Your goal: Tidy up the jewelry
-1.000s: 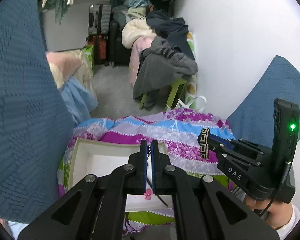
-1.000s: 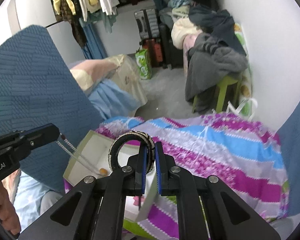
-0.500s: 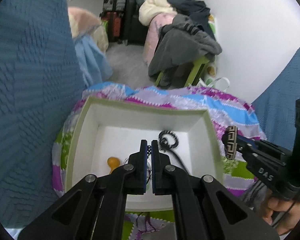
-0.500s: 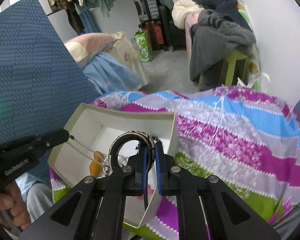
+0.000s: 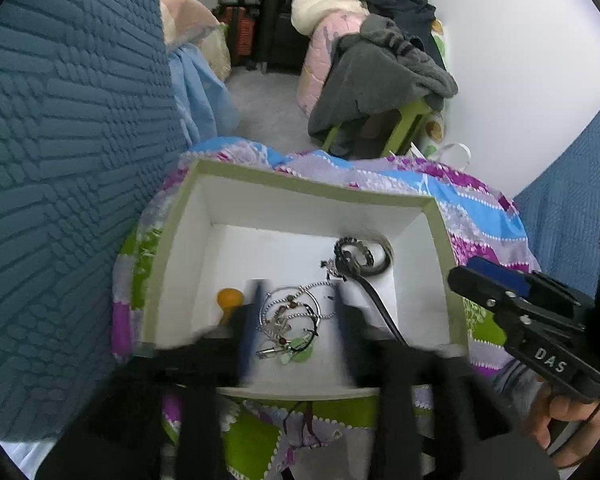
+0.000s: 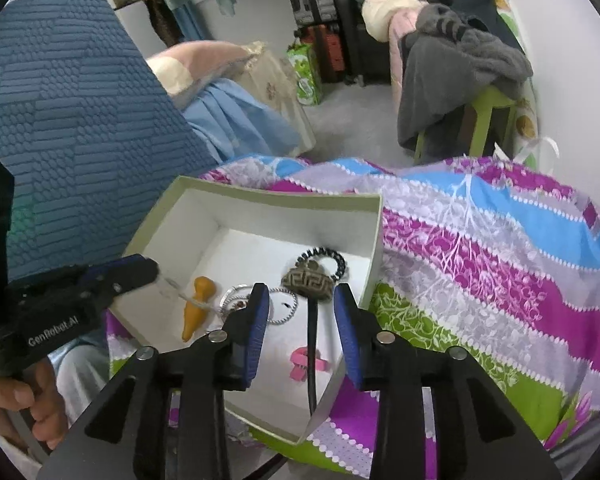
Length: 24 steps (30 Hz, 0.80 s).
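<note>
A white box with a green rim (image 5: 312, 187) (image 6: 268, 197) sits on a patterned bedspread and holds jewelry. My left gripper (image 5: 296, 312) is open over the box, with a silver bead chain tangle (image 5: 292, 312) lying between its blurred fingers. My right gripper (image 6: 302, 320) is open over the box's near side. The patterned bangle (image 6: 308, 283) lies in the box just ahead of it, beside a black spiral hair tie (image 6: 328, 258). An orange piece (image 6: 196, 308), a pink clip (image 6: 306, 362) and a black cord (image 6: 311, 344) also lie in the box.
The striped purple, blue and green bedspread (image 6: 480, 248) covers the surface. Blue quilted cushions (image 5: 60, 160) stand at the left and right. Beyond are a green stool with grey clothes (image 6: 460, 64), suitcases and a grey floor.
Both grippers have opened. The left let the silver chain fall into the box; the right let the patterned bangle fall into the box. Both moved closer over the box.
</note>
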Available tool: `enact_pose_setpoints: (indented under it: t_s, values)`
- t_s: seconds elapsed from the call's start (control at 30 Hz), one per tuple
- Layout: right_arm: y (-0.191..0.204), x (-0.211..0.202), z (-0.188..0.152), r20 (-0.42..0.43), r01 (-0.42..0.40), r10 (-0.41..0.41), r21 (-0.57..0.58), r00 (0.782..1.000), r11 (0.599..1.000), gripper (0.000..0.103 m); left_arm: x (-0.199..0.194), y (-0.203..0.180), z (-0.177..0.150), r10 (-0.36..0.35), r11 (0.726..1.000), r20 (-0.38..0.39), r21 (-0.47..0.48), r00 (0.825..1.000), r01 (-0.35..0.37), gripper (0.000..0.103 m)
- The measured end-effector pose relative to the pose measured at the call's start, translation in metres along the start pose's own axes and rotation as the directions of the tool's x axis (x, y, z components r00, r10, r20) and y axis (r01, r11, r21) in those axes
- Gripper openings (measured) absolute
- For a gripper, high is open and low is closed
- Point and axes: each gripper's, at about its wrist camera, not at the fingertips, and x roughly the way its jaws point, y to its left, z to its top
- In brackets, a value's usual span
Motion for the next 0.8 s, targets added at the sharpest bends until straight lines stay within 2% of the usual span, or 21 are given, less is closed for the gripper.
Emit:
enact_pose_setpoints:
  t_s: [0.03,0.07,0.1,0.13,0.17,0.2,0.3,0.4,0.47,0.57,0.67,0.8]
  values:
    - [0.002,-0.006,0.003,0.009,0.001,-0.001,-0.007,1.0,1.0,0.033,-0.006,-0.001,0.001,0.011,1.0,0.02,0.004,1.0,-0.012,0.065]
    - [0.003,-0.011,0.006,0.017,-0.001,0.001,-0.013,1.0,1.0,0.037,-0.014,-0.003,0.003,0.021,1.0,0.042,0.011,0.999,-0.021,0.067]
    - [0.004,-0.016,0.008,0.026,-0.002,0.002,-0.017,1.0,1.0,0.041,-0.019,-0.004,0.004,0.028,0.999,0.053,0.014,0.998,-0.028,0.074]
    - [0.005,-0.02,0.011,0.036,-0.003,0.004,-0.018,0.999,1.0,0.051,-0.025,-0.005,0.006,0.034,0.999,0.061,0.017,0.998,-0.035,0.08]
    - [0.006,-0.029,0.015,0.059,-0.003,0.005,-0.021,0.998,1.0,0.058,-0.032,-0.008,0.009,0.041,0.999,0.07,0.024,0.997,-0.043,0.081]
    - [0.007,-0.036,0.018,0.075,-0.002,0.004,-0.025,0.997,1.0,0.061,-0.037,-0.009,0.011,0.046,0.998,0.081,0.03,0.996,-0.048,0.081]
    - [0.008,-0.056,0.028,0.112,0.002,0.001,-0.028,0.994,1.0,0.064,-0.063,-0.013,0.019,0.07,0.997,0.125,0.022,0.99,-0.073,0.081]
    - [0.011,-0.085,0.039,0.168,0.004,0.002,-0.036,0.986,0.999,0.074,-0.086,-0.018,0.024,0.067,0.997,0.149,0.019,0.987,-0.071,0.082]
    - [0.014,-0.109,0.045,0.218,0.016,-0.006,-0.042,0.976,0.999,0.089,-0.104,-0.025,0.028,0.068,0.997,0.179,0.027,0.982,-0.074,0.085]
    - [0.018,-0.139,0.051,0.278,0.035,-0.021,-0.044,0.96,0.998,0.103,-0.134,-0.039,0.032,0.093,0.993,0.242,0.051,0.966,-0.108,0.087]
    - [0.019,-0.162,0.053,0.315,0.036,-0.023,-0.036,0.949,0.999,0.103,-0.159,-0.048,0.031,0.089,0.992,0.292,0.065,0.952,-0.112,0.103]
    - [0.024,-0.192,0.052,0.358,0.036,-0.023,-0.029,0.934,0.999,0.103,-0.183,-0.06,0.028,0.08,0.989,0.329,0.091,0.941,-0.116,0.103]
